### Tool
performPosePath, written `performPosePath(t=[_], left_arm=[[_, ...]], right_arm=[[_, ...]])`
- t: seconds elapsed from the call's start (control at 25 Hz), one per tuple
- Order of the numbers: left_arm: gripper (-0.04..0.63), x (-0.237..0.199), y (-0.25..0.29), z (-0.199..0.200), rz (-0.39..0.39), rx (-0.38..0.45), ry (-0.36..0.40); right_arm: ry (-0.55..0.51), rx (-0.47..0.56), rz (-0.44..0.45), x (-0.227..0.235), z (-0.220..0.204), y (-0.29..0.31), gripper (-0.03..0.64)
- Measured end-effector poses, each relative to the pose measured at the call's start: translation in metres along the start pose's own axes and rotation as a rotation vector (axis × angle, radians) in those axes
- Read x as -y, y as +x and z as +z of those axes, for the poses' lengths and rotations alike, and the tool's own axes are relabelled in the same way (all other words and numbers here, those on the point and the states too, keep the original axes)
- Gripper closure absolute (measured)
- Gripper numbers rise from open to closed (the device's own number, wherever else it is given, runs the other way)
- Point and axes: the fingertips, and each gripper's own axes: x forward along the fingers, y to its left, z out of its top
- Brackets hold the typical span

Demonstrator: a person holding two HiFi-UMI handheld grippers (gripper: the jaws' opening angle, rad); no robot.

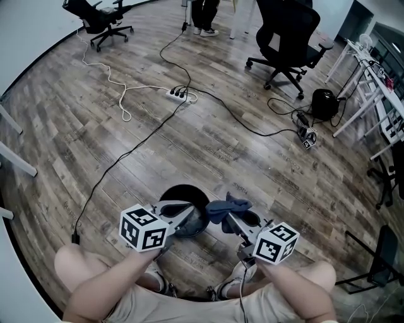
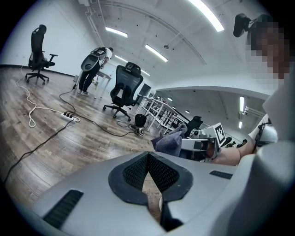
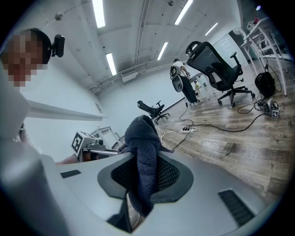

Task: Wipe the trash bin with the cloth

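Observation:
The black round trash bin stands on the wooden floor just in front of my knees. My left gripper reaches over the bin's open top with its jaws shut, and I see nothing between the pads. Whether it touches the rim I cannot tell. My right gripper is shut on a dark blue-grey cloth, holding it beside the bin's right edge. The cloth bunches up above the jaws and hangs down between them. From the left gripper view, the cloth shows at the tip of the right gripper.
A white power strip with black cables trailing across the floor lies beyond the bin. Black office chairs stand at the back. A black bag sits by white desks at the right. A person's legs show at the top.

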Motion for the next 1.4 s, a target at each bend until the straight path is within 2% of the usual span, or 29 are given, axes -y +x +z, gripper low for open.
performPosePath(t=[1.4], left_arm=[[0.584,0.0052,0.0005,-0.0005,-0.023,-0.006,-0.027]], right_arm=[[0.025,-0.019,-0.002,0.0022,-0.0059,0.0010,0.540]])
